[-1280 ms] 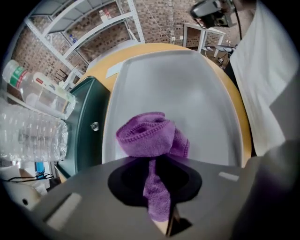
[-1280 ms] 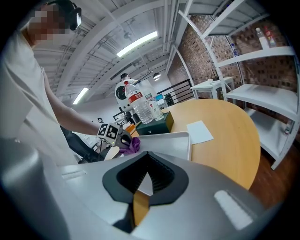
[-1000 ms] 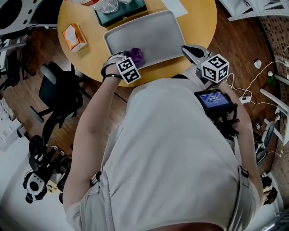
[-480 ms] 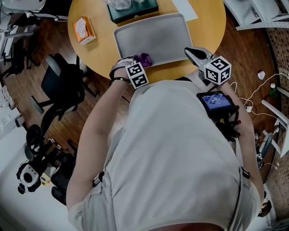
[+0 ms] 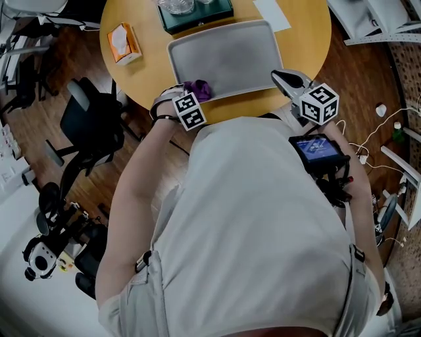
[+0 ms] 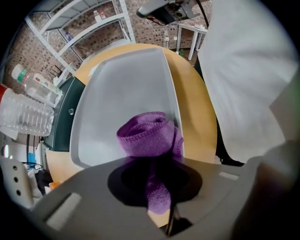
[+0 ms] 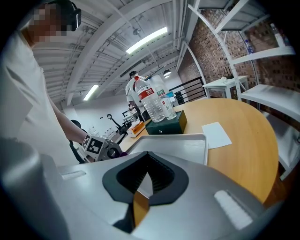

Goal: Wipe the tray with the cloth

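A grey tray (image 5: pixel 230 56) lies on the round wooden table (image 5: pixel 145 72). A purple cloth (image 5: pixel 197 88) rests on the tray's near left corner, and my left gripper (image 5: pixel 191 95) points straight down, shut on it. In the left gripper view the cloth (image 6: pixel 145 136) bunches against the tray (image 6: pixel 122 93) beyond my left gripper (image 6: pixel 157 199), whose jaws have just eased open a little with the cloth still pinched. My right gripper (image 5: pixel 279 76) sits at the tray's near right corner, its jaws closed on the rim. The right gripper view shows the tray (image 7: pixel 178 145) past my right gripper (image 7: pixel 140 192).
A dark green box (image 5: pixel 197 13) with clear bottles stands behind the tray. An orange tissue pack (image 5: pixel 122 43) lies at the table's left and a white paper (image 5: pixel 271 13) at the back right. A black chair (image 5: pixel 92 125) stands left of the table; cables (image 5: pixel 368 131) trail on the floor at the right.
My left gripper has slid the cloth leftwards along the tray's near edge toward its left corner. The right gripper has stayed at the near right corner.
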### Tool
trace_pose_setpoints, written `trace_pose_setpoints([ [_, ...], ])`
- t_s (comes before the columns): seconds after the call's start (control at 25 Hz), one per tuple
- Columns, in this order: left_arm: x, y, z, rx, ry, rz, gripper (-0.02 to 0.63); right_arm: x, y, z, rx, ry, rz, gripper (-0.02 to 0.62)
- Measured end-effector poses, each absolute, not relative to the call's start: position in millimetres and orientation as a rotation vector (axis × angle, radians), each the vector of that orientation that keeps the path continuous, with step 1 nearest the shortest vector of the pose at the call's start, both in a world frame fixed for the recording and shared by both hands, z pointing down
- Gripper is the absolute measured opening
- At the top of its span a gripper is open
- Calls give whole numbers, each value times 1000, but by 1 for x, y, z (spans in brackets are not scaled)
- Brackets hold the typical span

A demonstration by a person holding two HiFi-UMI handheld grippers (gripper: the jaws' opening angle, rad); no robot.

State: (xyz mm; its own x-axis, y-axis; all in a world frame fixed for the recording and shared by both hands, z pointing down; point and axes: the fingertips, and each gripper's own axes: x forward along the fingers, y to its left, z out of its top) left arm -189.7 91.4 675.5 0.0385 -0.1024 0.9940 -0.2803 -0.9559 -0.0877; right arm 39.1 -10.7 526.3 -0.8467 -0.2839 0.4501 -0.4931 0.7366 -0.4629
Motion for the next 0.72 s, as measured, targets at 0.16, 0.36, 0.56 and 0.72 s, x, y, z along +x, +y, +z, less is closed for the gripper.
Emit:
trace_pose_setpoints([
  [0.16,-194,75,675,2182,-414,2046,58,42,-11,527,622,-2574,841,2],
  [0.36,-209,30,676,2184,-435,2061,58,44,-12,530,652,-2554,860,2],
  [0.56,-230,-29,673,2159,-491,2086,58,48,-15,535,694,-2527,888,2],
  [0.72,-239,-70,673,2141,-506,2130,58,52,-19,541,724,-2511,915,2],
])
